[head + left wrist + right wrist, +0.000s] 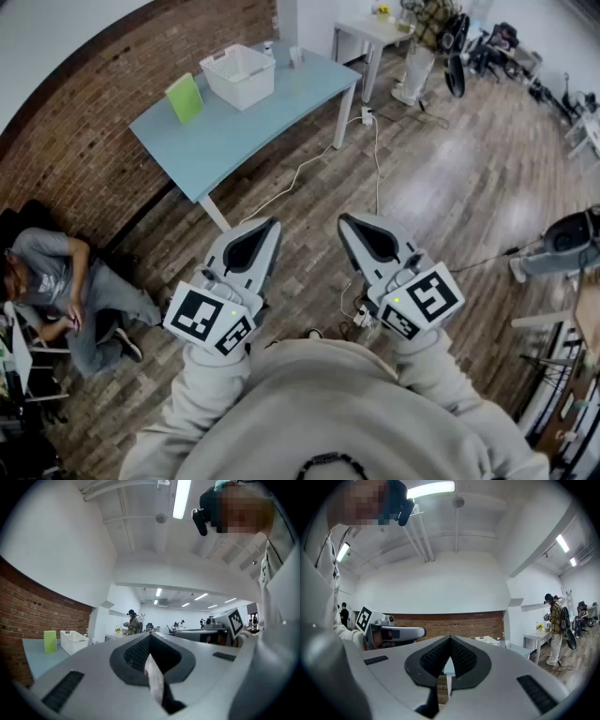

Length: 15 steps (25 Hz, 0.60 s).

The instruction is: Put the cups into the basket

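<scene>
A white slotted basket stands on a light blue table by the brick wall, well ahead of me. Left of the basket on the table is an upright green cup. Two small pale items behind the basket are too small to tell. My left gripper and right gripper are side by side in front of my chest, far short of the table. Both are shut and empty. The left gripper view shows the basket and the green cup far off at the left.
A person sits on the floor by the wall. White cables trail across the wooden floor to a power strip near my feet. A white side table and a standing person are further back. A grey machine is at the right.
</scene>
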### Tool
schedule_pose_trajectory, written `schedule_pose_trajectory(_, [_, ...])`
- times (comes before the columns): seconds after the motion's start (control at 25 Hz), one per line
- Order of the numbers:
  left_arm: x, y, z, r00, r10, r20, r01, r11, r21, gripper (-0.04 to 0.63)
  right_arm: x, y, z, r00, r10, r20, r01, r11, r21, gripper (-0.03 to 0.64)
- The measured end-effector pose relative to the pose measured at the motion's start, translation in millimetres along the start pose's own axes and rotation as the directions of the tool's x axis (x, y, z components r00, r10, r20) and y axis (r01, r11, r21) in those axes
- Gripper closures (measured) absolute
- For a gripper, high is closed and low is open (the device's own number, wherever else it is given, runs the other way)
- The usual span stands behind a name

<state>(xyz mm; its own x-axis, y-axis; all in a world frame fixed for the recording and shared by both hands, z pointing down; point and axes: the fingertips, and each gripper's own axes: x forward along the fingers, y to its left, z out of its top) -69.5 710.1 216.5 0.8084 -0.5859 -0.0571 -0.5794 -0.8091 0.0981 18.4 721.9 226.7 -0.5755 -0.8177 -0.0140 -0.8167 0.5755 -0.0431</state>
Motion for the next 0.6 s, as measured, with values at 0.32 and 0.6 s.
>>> schedule_pose_trajectory(0.32, [-1.7,-5.3,-0.2,1.0,-0.004,-0.01,0.004,1.0,0.008,0.597,-4.3,1.5,0.0,1.0,-0.011,-0.004,0.011,1.0,0.02,0.607])
schedule_pose_trajectory(0.6, [-2.6,-7.8,0.5,1.0,0.007,0.011,-0.007,1.0,0.005,0.597,-8.4,-4.4,-2.8,0.999,-0.034,0.011,0.033,0.998,0.047,0.607])
